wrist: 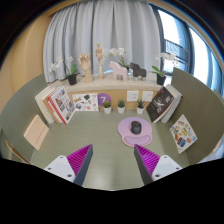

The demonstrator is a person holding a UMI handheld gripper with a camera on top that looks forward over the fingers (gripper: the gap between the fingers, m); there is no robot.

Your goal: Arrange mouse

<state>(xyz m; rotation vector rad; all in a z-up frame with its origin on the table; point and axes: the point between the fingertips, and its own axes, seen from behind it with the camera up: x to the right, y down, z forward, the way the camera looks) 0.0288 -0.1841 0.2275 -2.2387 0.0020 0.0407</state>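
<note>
Gripper fingers spread wide, holding nothing; magenta pads face each other across bare tabletop. Landmark: the round pink mouse pad on the grey-green table. Mouse sits on that pad, grey, small, roughly centred on it. Pad lies ahead of the fingers, closer to the right finger, clearly apart from both tips. Beyond the pad, a row of small potted plants stands along the far side of the table. Left of the pad and further back, a rack of books or magazines leans upright. Right of the pad, another leaning book display, and nearer, a printed card or booklet lying flat. Far behind the pad, a shelf with wooden figures, a white flower and more plants, backed by grey curtains and a window.
</note>
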